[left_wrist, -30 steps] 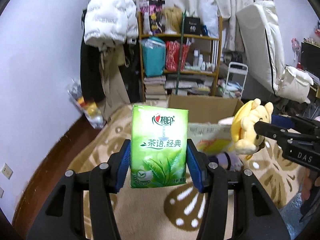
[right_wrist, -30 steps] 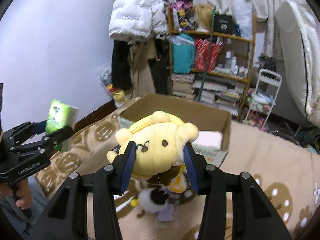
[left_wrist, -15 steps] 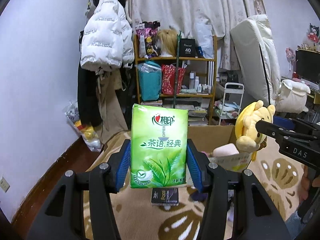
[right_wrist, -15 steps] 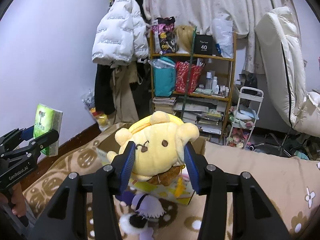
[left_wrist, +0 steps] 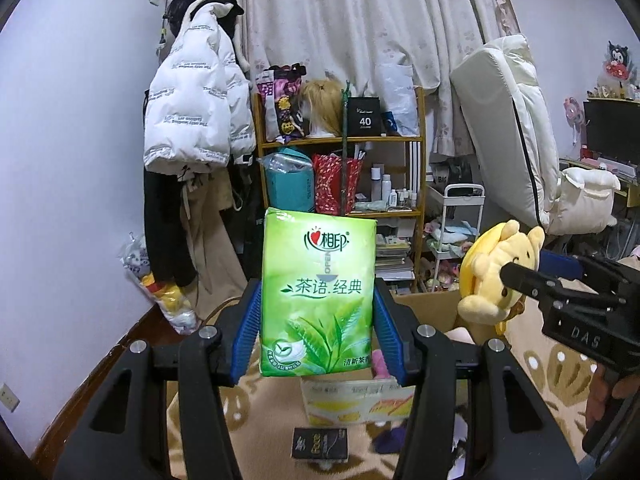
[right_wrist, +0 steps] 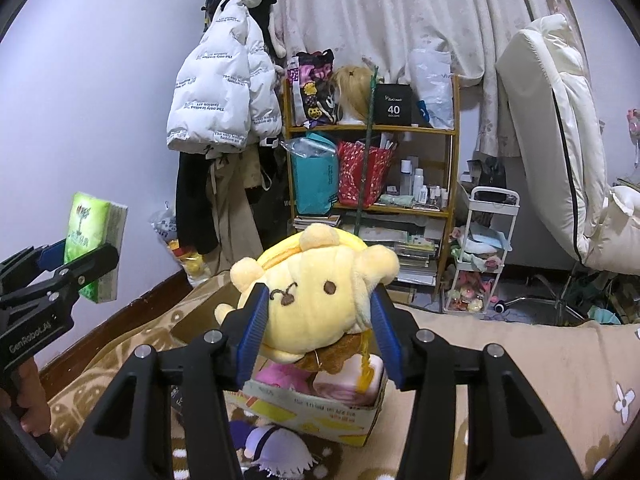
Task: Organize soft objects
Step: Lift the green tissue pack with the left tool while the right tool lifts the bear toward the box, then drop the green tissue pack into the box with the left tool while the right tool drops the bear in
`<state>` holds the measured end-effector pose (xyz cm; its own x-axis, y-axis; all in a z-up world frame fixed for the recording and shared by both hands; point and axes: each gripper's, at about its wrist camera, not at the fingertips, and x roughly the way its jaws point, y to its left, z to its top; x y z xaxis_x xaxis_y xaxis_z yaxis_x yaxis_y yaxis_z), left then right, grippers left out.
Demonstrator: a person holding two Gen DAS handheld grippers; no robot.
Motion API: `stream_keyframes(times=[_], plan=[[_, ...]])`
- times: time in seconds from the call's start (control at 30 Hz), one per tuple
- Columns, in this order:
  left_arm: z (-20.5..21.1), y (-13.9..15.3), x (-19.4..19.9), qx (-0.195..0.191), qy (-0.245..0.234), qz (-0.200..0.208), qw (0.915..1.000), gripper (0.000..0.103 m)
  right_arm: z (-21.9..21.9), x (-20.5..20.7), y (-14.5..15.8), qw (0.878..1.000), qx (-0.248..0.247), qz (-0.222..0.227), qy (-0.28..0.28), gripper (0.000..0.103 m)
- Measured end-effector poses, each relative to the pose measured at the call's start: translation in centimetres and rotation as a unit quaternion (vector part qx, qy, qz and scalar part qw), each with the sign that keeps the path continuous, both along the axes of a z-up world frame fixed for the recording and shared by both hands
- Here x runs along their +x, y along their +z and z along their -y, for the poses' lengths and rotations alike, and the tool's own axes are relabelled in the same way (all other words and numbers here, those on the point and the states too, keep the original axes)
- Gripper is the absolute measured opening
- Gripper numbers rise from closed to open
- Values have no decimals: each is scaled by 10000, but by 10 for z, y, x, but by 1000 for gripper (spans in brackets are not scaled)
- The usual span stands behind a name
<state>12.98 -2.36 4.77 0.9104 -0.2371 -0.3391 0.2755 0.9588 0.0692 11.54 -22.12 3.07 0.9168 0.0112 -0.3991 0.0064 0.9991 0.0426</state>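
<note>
My left gripper (left_wrist: 316, 320) is shut on an upright green tissue pack (left_wrist: 318, 280), its blue pads pressed on both sides. From the right wrist view, this gripper (right_wrist: 80, 256) and the tissue pack (right_wrist: 96, 236) are at the far left. My right gripper (right_wrist: 318, 312) has a yellow plush (right_wrist: 316, 276) between its pads, and its jaws are opening while the pads still touch the toy. The plush hangs above an open cardboard box (right_wrist: 312, 412) holding pink soft items. In the left wrist view the plush (left_wrist: 488, 276) and right gripper (left_wrist: 532, 270) are at the right.
A purple-and-white plush (right_wrist: 276, 448) lies on the patterned rug in front of the box. A small black box (left_wrist: 319, 443) lies on the rug. Behind stand a wooden shelf (right_wrist: 372, 132), a white jacket (right_wrist: 220, 100), a white trolley (right_wrist: 488, 248) and a leaning mattress (right_wrist: 560, 140).
Both grippers have risen and tilted up, so the box has dropped low in both views. The right jaws have widened a little around the plush. The left grip is unchanged.
</note>
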Motion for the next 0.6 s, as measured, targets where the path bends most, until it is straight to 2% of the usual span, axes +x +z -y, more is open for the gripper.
stream_keyframes(times=[0.27, 0.6], plan=[[15, -7, 24, 143, -147, -104, 9997, 52, 3, 7, -2, 10000, -11, 9, -21, 56], [19, -38, 47, 107, -117, -604, 9980, 52, 18, 31, -17, 9995, 171, -248, -31, 57]])
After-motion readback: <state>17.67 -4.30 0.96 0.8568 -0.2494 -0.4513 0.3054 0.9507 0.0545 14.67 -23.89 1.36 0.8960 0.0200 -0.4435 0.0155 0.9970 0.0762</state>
